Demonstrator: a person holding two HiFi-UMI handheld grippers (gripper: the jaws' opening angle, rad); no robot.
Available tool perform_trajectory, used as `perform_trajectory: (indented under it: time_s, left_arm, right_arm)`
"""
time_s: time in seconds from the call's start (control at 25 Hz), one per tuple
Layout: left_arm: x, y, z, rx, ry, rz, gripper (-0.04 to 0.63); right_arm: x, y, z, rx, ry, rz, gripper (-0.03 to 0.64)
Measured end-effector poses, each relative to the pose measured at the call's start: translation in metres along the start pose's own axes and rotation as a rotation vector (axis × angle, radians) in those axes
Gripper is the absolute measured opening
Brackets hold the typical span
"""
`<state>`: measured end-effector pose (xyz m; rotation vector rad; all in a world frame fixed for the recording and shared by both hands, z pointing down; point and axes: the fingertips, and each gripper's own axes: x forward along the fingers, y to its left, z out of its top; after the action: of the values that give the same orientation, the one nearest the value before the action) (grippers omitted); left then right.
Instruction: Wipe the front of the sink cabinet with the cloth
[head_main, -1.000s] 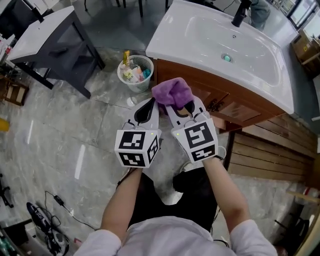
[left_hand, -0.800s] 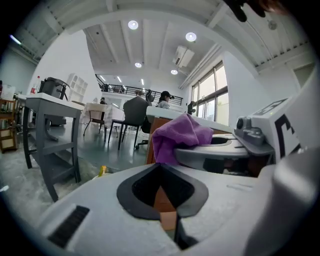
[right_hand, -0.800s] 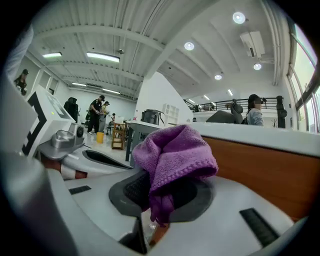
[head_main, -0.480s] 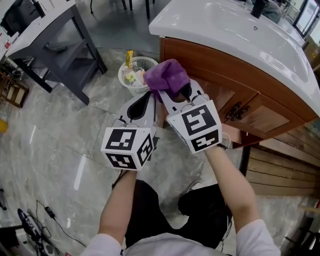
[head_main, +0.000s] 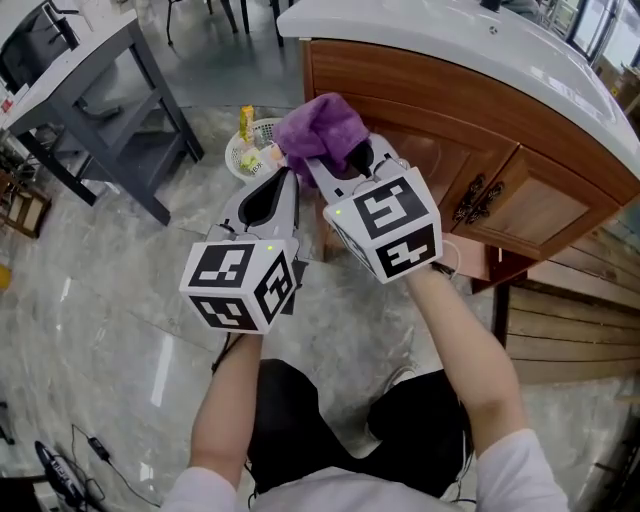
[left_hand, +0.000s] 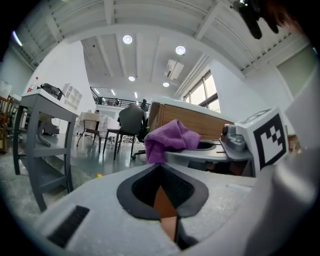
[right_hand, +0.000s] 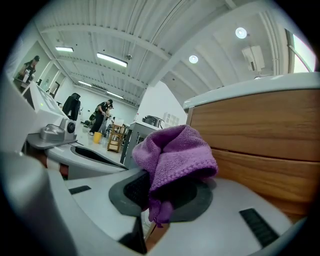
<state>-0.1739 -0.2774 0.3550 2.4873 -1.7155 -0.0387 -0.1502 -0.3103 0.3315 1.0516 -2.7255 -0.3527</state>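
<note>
Grey moulded plastic formed both tongs, each with black ribbed pads and a cube of square black-and-white markers at the wrist end. The right gripper (head_main: 347, 163) was pinched on a purple cloth (head_main: 320, 130) of looped, knitted-looking terry. The cloth bunched into a soft hood over the jaw tips, with a small tail hanging down between the pads (right_hand: 131, 189). The left gripper (head_main: 283, 176), just beside it at 9 o'clock, had its jaws pressed together at the tips and held nothing. A diamond-shaped hollow stayed between its pads (left_hand: 176, 186).

At 12 to 3 o'clock of the right gripper stood the sink cabinet (head_main: 430, 105). It was reddish-brown wood with a smooth grain, horizontal panel seams and two dark ornate metal handles (head_main: 477, 198) on its doors. The cloth lay close against the upper front panel; no view settled whether it touched the wood. A glossy white basin top (head_main: 450, 35) capped the cabinet, and the frame edge cut off its far side.

At 10 o'clock the left gripper partly hid a white lattice waste basket (head_main: 240, 150), and its contents were too small to name. Farther out at 10 o'clock stood a dark grey table (head_main: 120, 75) with a pale top. Polished grey marbled floor (head_main: 100, 290) spread beneath.
</note>
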Motion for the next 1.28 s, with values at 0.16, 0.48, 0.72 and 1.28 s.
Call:
perform_trajectory:
  time_s: [0.16,0.48,0.72,1.28]
  left_arm:
    - [-0.001,-0.005,-0.004,0.007,0.014,-0.015,0.005]
    - [0.005,-0.026,-0.002,0.029,0.009,-0.065,0.005]
    - [0.016,-0.051,-0.006,0.041,0.037,-0.110,0.005]
    - [0.052,-0.133,-0.009,0.007,0.035,-0.297,0.005]
  right_arm:
    - [-0.004,-0.004,-0.003,0.004,0.007,-0.030,0.067]
    - [-0.020,-0.018,-0.006,0.010,0.010,-0.086,0.067]
    - [-0.050,-0.038,-0.016,0.026,0.032,-0.149,0.067]
    - [-0.140,-0.103,-0.034,0.066,0.053,-0.357,0.066]
